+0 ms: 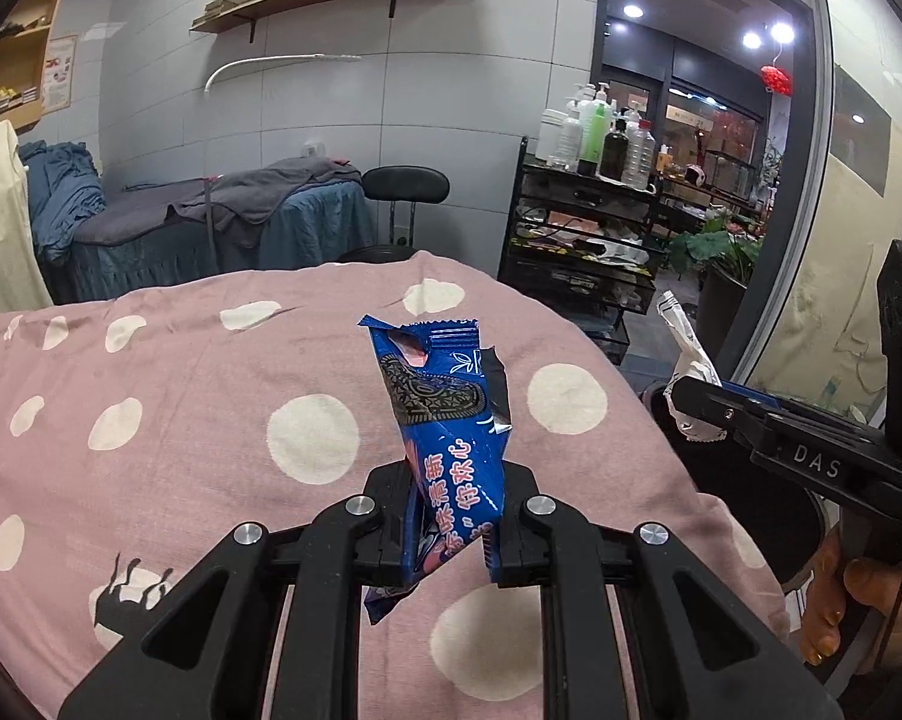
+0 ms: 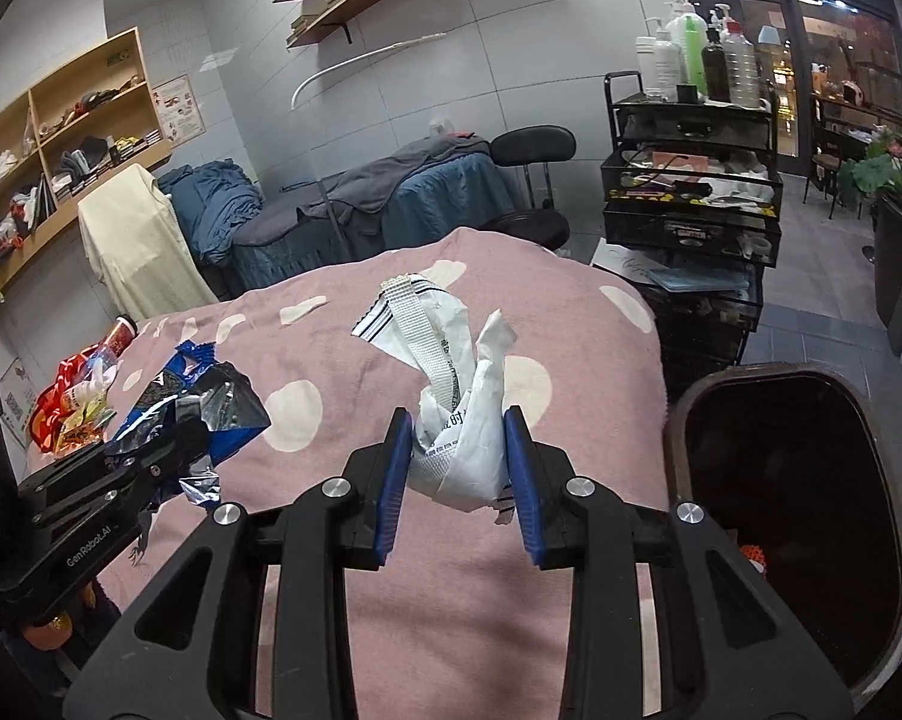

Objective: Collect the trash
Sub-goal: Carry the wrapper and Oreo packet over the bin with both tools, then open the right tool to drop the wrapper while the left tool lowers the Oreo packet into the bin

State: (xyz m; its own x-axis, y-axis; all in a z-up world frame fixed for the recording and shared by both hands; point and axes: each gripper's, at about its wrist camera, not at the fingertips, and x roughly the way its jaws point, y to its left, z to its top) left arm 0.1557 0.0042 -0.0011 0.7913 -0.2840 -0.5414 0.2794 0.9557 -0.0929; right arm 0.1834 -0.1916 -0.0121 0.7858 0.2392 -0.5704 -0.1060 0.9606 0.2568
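My left gripper (image 1: 451, 498) is shut on a torn blue snack wrapper (image 1: 444, 408) that stands up from its jaws above the pink dotted bedcover (image 1: 180, 390). In the right wrist view that same blue wrapper (image 2: 192, 402) shows at the left, in the left gripper (image 2: 168, 450). My right gripper (image 2: 458, 456) is shut on a crumpled white wrapper (image 2: 457, 396), pinched between its blue pads (image 2: 393, 480). From the left wrist view the right gripper (image 1: 691, 396) and its white wrapper (image 1: 685, 348) appear at the right. A dark open bin (image 2: 793, 492) sits to the right of the bed.
More litter, red and yellow packets and a small bottle (image 2: 84, 390), lies at the bed's left edge. A black trolley (image 2: 691, 204) with bottles stands beyond the bed, with a stool (image 2: 532, 147) and a blue-draped bed (image 2: 360, 204) behind. A hand (image 1: 859, 612) holds the right gripper's handle.
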